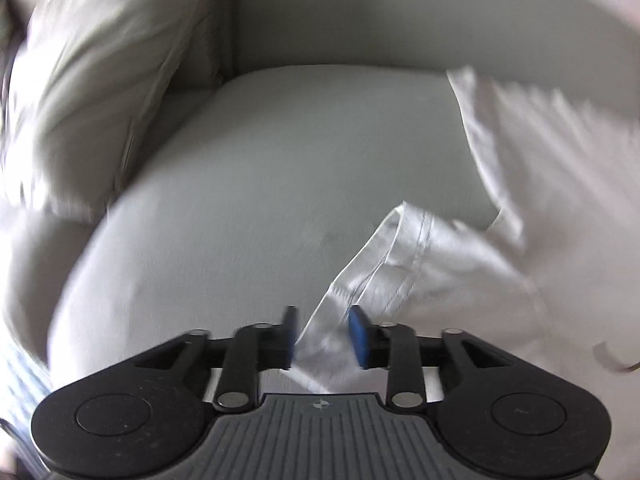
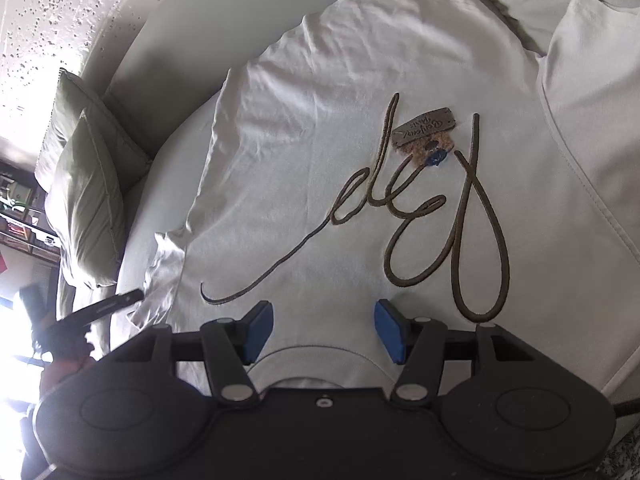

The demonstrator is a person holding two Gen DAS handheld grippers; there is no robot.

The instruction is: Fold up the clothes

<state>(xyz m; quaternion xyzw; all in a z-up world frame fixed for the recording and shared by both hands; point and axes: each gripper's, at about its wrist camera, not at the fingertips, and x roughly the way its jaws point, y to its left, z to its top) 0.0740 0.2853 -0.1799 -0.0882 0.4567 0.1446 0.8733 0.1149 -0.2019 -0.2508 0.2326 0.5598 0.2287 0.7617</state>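
A white T-shirt lies flat on a pale grey sofa seat, brown cursive lettering and a label patch facing up. My left gripper is open. The shirt's sleeve runs between the blue pads and on under the gripper body, and I see no squeeze on it. In the right wrist view a dark finger of that gripper shows beside the crumpled sleeve. My right gripper stands open just above the collar, nothing between its pads.
Pale cushions lean in the sofa's left corner, and they show as cushions left of the shirt. The sofa back rises behind the seat. A white fold with a stitched hem covers the shirt's right side. Shelving stands far left.
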